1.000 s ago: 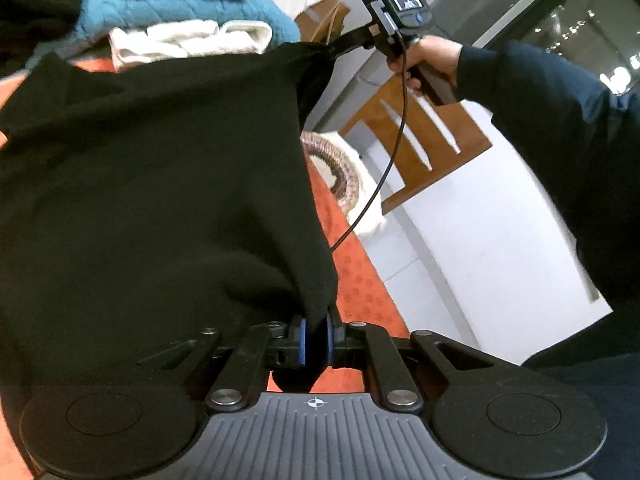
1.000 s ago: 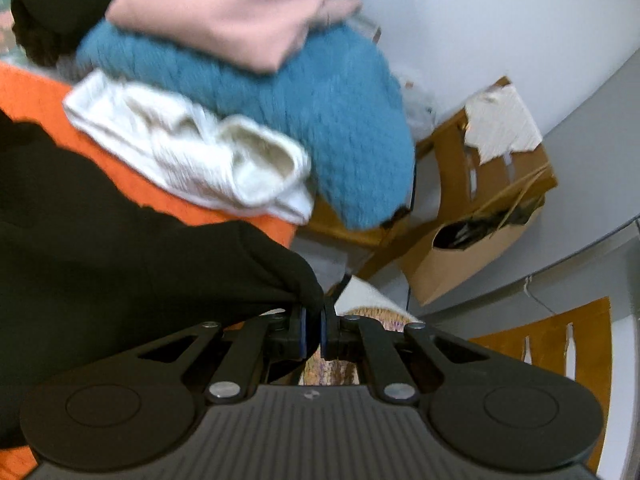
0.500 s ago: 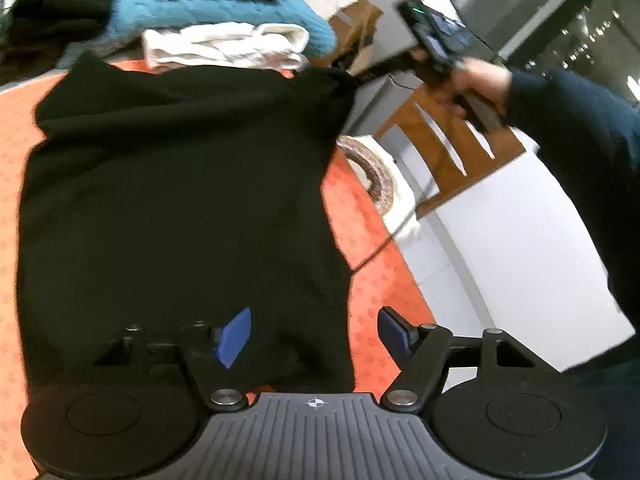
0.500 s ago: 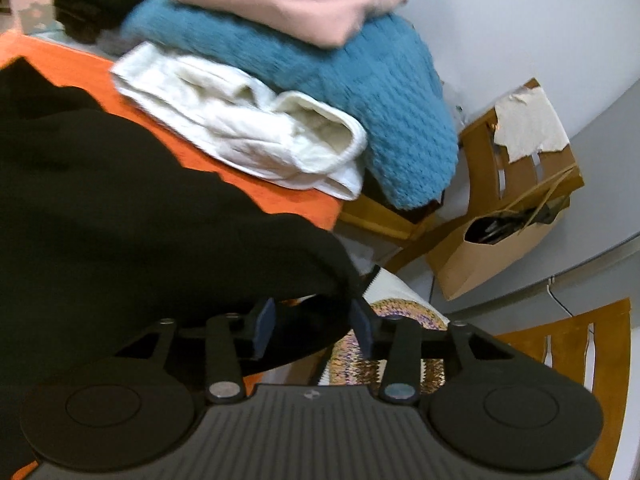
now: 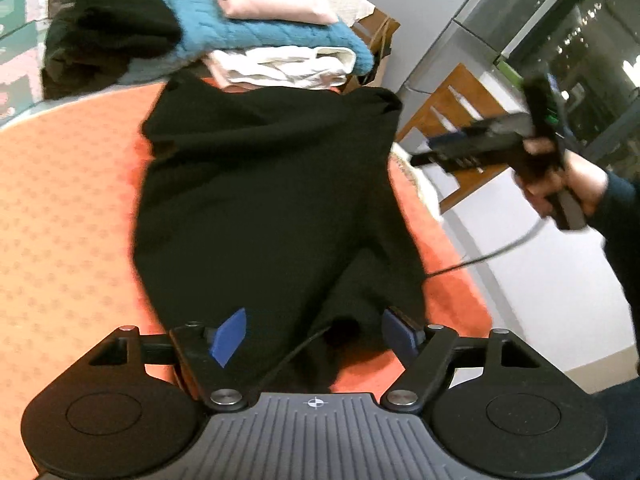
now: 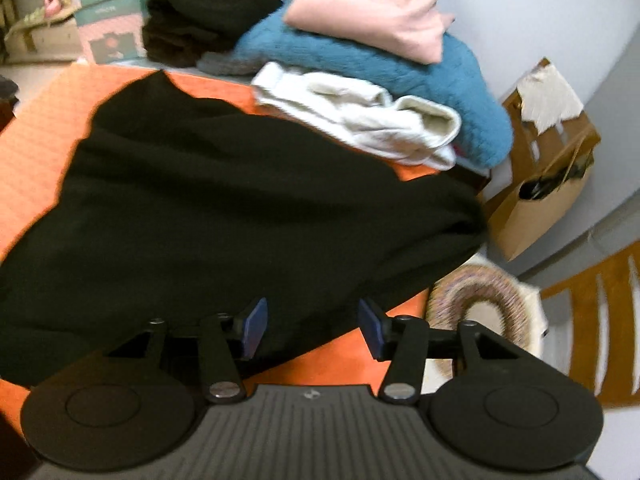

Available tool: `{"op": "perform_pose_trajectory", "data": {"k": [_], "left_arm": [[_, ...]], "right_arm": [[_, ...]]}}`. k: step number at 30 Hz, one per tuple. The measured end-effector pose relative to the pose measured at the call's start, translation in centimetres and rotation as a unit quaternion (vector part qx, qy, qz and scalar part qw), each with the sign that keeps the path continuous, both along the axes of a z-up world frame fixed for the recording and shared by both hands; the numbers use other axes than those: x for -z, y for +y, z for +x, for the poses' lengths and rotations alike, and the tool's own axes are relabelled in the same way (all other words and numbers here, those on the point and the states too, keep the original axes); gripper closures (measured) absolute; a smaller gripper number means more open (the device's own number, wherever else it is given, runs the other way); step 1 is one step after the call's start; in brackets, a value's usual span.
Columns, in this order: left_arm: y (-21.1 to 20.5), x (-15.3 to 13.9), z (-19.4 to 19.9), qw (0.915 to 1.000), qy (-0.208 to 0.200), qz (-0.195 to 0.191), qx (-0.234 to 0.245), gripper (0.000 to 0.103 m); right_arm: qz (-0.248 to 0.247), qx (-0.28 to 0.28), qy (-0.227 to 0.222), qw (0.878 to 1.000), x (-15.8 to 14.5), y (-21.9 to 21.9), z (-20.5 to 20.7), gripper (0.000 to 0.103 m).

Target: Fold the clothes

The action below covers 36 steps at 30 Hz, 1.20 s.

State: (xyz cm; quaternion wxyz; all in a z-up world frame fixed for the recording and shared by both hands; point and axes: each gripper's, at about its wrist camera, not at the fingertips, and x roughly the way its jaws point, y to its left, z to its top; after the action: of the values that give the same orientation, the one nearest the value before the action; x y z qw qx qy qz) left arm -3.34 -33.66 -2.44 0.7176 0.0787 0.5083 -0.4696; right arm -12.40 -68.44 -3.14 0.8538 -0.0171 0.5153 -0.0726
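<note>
black garment (image 5: 264,200) flat, orange cloth (image 5: 68,216) | both claws spread | no legible writing

folded pile (image 6: 372,92) blocks beyond black garment (image 6: 224,216).

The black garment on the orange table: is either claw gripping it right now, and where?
Neither. The left gripper and right gripper are both open, and the black garment lies loose on the table.
</note>
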Motion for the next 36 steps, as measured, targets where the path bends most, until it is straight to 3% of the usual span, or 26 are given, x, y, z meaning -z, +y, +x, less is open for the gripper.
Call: {"op": "perform_pose_trajectory", "data": {"k": [16, 28, 32, 35, 36], "left_arm": [[9.4, 2.6, 7.5, 0.9983, -0.042, 0.039, -0.003, 0.024], [12.1, 5.0, 11.3, 0.9969, -0.045, 0.06, -0.024, 0.023], [12.2, 5.6, 11.8, 0.9966, -0.045, 0.065, -0.024, 0.023], [12.2, 6.1, 12.1, 0.9964, -0.045, 0.068, -0.024, 0.023], [12.2, 6.3, 12.2, 0.9963, -0.045, 0.069, -0.024, 0.023]], "right_arm": [[0.092, 0.082, -0.027, 0.992, 1.9, 17.7, -4.5, 0.046], [0.1, 0.05, -0.035, 0.993, 3.5, 28.0, -0.7, 0.041], [0.091, 0.049, -0.029, 0.994, 4.8, 29.8, 1.3, 0.034], [0.082, 0.053, -0.024, 0.995, 6.0, 30.8, 2.6, 0.035], [0.078, 0.057, -0.022, 0.995, 6.4, 30.8, 2.9, 0.041]]}}
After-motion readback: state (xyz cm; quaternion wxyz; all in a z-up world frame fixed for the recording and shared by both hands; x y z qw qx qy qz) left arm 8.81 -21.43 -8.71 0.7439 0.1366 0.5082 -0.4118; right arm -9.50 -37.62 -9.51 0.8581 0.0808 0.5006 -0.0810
